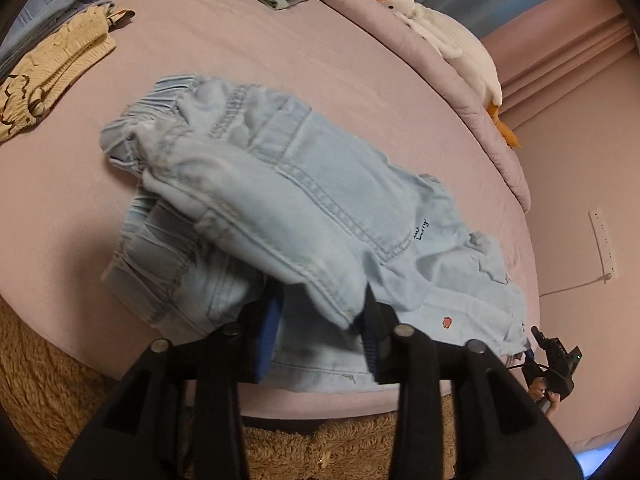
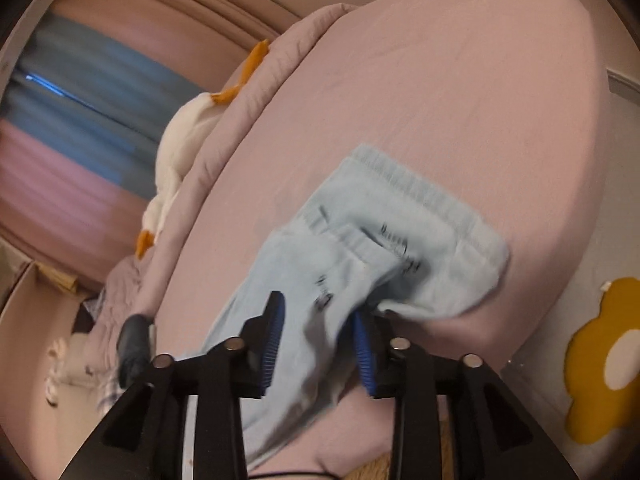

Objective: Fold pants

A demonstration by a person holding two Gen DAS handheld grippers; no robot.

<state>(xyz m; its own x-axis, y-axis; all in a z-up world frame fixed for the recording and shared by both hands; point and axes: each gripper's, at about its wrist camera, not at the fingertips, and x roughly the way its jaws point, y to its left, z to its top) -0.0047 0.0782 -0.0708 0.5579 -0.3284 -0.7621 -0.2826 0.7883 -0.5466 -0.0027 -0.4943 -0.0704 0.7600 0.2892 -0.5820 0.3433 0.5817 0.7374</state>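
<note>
On the bed (image 1: 280, 40), near its front edge, I've got the pants (image 1: 304, 200): light-blue denim, lying partly doubled over on the pink sheet, waistband away from me, legs bunched toward the edge.

Left gripper (image 1: 320, 320): jaws spread, with a fold of denim draped between the blue pads. I can't tell if they're actually biting it; the gap looks too wide for a firm pinch.

Right gripper (image 2: 316, 344): same story in the right wrist view, jaws spread with a leg of the pants running through the gap and hanging off the bed edge. Frame is motion-blurred, so contact is unclear.

My read is mid-fold, leg end being carried up toward the waistband.

Risks from here:
- Cloth slips out of either gripper if the jaws aren't closed before I lift. Denim is heavy and the bunched layers are uneven, so I may catch only the top layer and the fold opens.
- Uneven lift left vs right gives a skewed fold; seams won't line up.
- Part of the pants overhangs the edge. Drag toward me and the whole thing slides off onto the rug (image 1: 48, 360).
- Other folded clothes (image 1: 56, 64) and the goose plush (image 1: 444, 40) sit well apart, so low snag risk.
</note>
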